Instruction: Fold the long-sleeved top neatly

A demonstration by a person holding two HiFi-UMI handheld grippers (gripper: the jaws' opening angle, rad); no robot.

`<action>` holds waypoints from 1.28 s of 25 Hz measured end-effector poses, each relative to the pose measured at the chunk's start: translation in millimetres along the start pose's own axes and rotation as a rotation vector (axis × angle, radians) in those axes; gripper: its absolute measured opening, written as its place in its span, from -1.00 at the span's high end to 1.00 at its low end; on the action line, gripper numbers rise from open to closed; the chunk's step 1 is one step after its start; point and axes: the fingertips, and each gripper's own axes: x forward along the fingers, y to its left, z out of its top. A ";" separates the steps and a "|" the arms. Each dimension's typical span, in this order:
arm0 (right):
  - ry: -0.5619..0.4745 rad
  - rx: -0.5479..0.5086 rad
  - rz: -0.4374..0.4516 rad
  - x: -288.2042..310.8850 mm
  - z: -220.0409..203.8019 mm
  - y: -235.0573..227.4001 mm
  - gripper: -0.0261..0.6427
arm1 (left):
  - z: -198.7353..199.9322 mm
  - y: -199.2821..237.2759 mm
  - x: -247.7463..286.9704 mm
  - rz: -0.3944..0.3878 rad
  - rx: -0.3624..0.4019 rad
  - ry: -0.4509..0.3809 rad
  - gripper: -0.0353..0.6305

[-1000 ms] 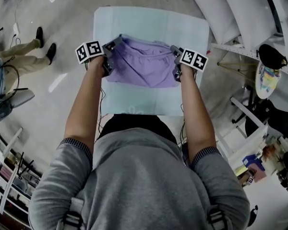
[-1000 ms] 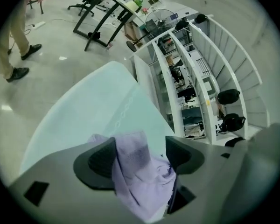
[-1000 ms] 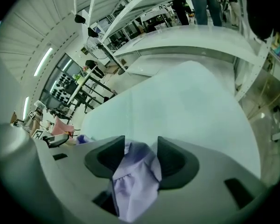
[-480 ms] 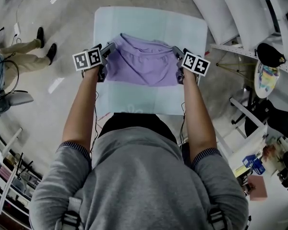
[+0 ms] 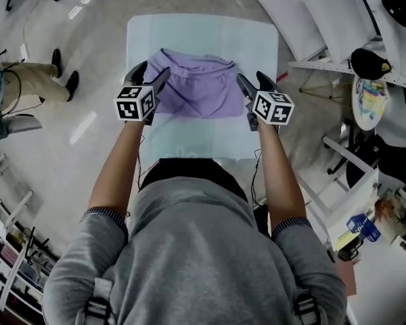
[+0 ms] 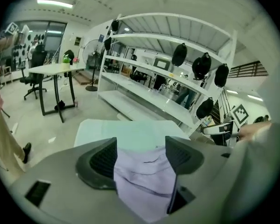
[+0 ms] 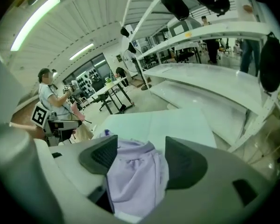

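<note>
Lifting off, head view: your tools have risen from the folded purple top point(image 5: 196, 90), flat on the surface point(image 5: 203, 32). Left gripper view: left tool point(image 6: 141, 153) wide, empty. Right gripper view: right tool point(image 7: 137, 155) has just been opening, nothing pinched; fold looks done.

The person wears a grey sweater point(image 5: 196, 249) with striped cuffs point(image 5: 107, 212).

I've both arms stretched forward, left gripper point(image 5: 152, 74) and right gripper point(image 5: 254, 82) tipped downward. Left jaws stand apart. Right jaws have just been opening, top point(image 7: 135, 171) between them, unpressed.
</note>
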 end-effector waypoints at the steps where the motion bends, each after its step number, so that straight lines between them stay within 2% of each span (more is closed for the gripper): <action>1: -0.004 -0.019 0.001 -6.9 -1.0 3.6 -0.08 | 4.1 -9.9 -2.9 -0.012 0.020 -0.018 -0.14; 4: 0.006 -0.051 0.000 -19.7 -16.6 7.7 -0.08 | 7.9 -38.5 -6.1 -0.055 0.065 -0.065 -0.14; 6: 0.020 -0.045 -0.002 -21.7 -32.6 5.6 -0.08 | -1.1 -54.6 -1.6 -0.082 0.095 -0.059 -0.14; 14: 0.102 0.092 -0.028 2.6 -95.6 -24.0 -0.08 | -70.7 -118.3 45.3 -0.215 0.110 0.138 -0.12; 17: 0.140 0.112 -0.013 19.9 -111.1 -27.8 -0.08 | -88.4 -134.1 64.5 -0.236 0.112 0.195 0.07; 18: 0.149 0.115 -0.009 26.1 -115.0 -28.7 -0.08 | -93.4 -137.8 70.8 -0.241 0.114 0.211 0.13; 22: 0.179 0.128 -0.012 48.1 -126.0 -32.6 -0.08 | -108.4 -139.6 95.3 -0.231 0.133 0.265 0.11; 28: 0.216 0.109 -0.008 64.4 -134.4 -28.4 -0.06 | -108.2 -121.4 124.0 -0.191 0.079 0.280 0.06; 32: 0.230 0.112 -0.016 72.3 -139.2 -27.1 0.01 | -106.7 -115.1 133.6 -0.191 0.081 0.284 0.06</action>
